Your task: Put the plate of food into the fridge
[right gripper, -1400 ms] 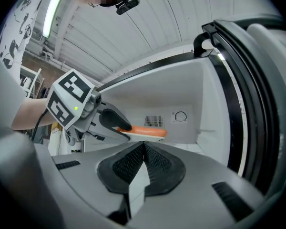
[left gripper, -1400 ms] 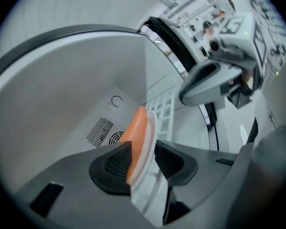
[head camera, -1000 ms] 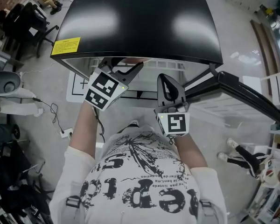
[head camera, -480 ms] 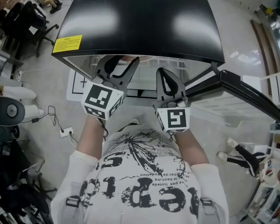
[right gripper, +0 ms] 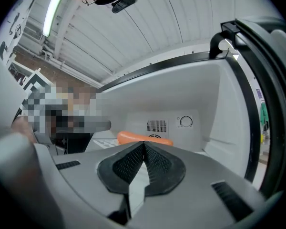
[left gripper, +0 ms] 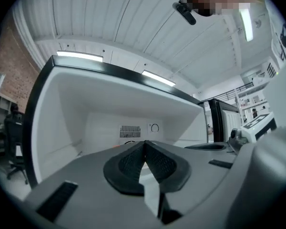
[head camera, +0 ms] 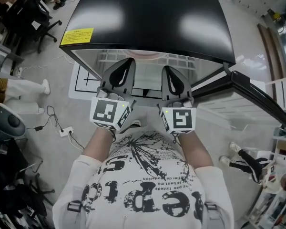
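Note:
An open fridge with a black top (head camera: 152,18) stands before me, its door (head camera: 250,92) swung out to the right. My left gripper (head camera: 125,61) and my right gripper (head camera: 169,69) are side by side at the fridge's mouth, both pointing in. In the left gripper view the left gripper (left gripper: 144,142) has its jaws shut with nothing between them. The right gripper (right gripper: 144,143) is shut and empty too. Behind the right gripper's jaws, inside the fridge, lies a long orange thing (right gripper: 133,137). Whether it is the food or the plate's rim I cannot tell.
The fridge's white back wall carries a vent (left gripper: 130,131) and a round dial (right gripper: 186,122). A white wire shelf (head camera: 148,78) shows below the grippers. A person's legs (head camera: 19,87), office chairs (head camera: 33,13) and a floor cable (head camera: 57,123) are to the left.
The left gripper's jaws were spread open and are now shut on nothing. It has swung straight, level with the right gripper. The person at the left has walked further up.

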The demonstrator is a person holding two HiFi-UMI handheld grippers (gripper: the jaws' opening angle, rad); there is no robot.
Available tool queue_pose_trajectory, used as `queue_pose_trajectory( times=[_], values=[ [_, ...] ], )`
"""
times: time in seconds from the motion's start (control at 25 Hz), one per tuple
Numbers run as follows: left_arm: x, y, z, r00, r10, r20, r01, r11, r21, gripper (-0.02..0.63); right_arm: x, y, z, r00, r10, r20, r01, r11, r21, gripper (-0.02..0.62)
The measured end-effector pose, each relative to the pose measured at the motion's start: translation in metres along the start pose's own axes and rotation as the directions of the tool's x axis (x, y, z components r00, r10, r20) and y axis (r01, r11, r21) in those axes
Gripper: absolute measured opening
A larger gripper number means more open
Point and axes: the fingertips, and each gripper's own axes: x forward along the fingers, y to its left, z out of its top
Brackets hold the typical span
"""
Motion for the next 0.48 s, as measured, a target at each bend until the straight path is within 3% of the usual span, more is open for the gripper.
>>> queue_pose_trajectory(
  times=[0.12, 0.32, 0.48],
  values=[
    [-0.012, -0.004, 0.0, 0.999, -0.033, 0.04, 0.036, 0.997, -0.067, 0.008, 0.0, 0.011, -0.002, 0.999, 0.033, -0.017, -0.033, 0.999, 0.012, 0.002],
    [-0.025, -0.019, -0.019, 0.999, -0.051, 0.002, 0.051, 0.999, 0.015, 0.008, -0.002, 0.025, 0.001, 0.999, 0.045, -0.014, -0.045, 0.999, 0.006, 0.002],
    [-0.028, -0.024, -0.03, 0.997, -0.072, -0.018, 0.072, 0.997, 0.018, 0.008, 0.001, 0.03, 0.001, 0.999, 0.047, -0.008, -0.047, 0.999, 0.016, 0.002]
  ],
)
